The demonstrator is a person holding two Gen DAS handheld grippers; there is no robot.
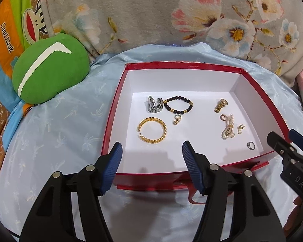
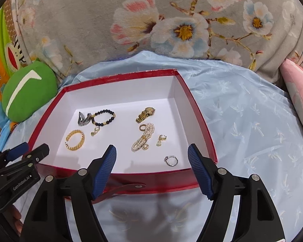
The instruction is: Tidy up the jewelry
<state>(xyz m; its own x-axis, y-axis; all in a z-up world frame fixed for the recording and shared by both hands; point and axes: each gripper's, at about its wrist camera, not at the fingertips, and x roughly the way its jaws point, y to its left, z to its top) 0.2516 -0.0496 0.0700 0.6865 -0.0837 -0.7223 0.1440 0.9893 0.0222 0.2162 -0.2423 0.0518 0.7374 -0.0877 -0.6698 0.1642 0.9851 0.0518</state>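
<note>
Jewelry lies spread on the white floor of a shallow red cardboard box point(image 1: 194, 67) that stands on a pale blue patterned cloth point(image 1: 56, 133). On the left side are a gold chain bangle point(image 1: 152, 130), a black bead bracelet point(image 1: 178, 104) and a folded silver metal band point(image 1: 155, 104). On the right are a small gold watch point(image 2: 145, 114), a bunch of pearl strands point(image 2: 143, 139) and a silver ring point(image 2: 171, 160). The left gripper point(image 1: 150, 147) and the right gripper point(image 2: 151, 150) both hover at the near wall, fingers apart, holding nothing.
</note>
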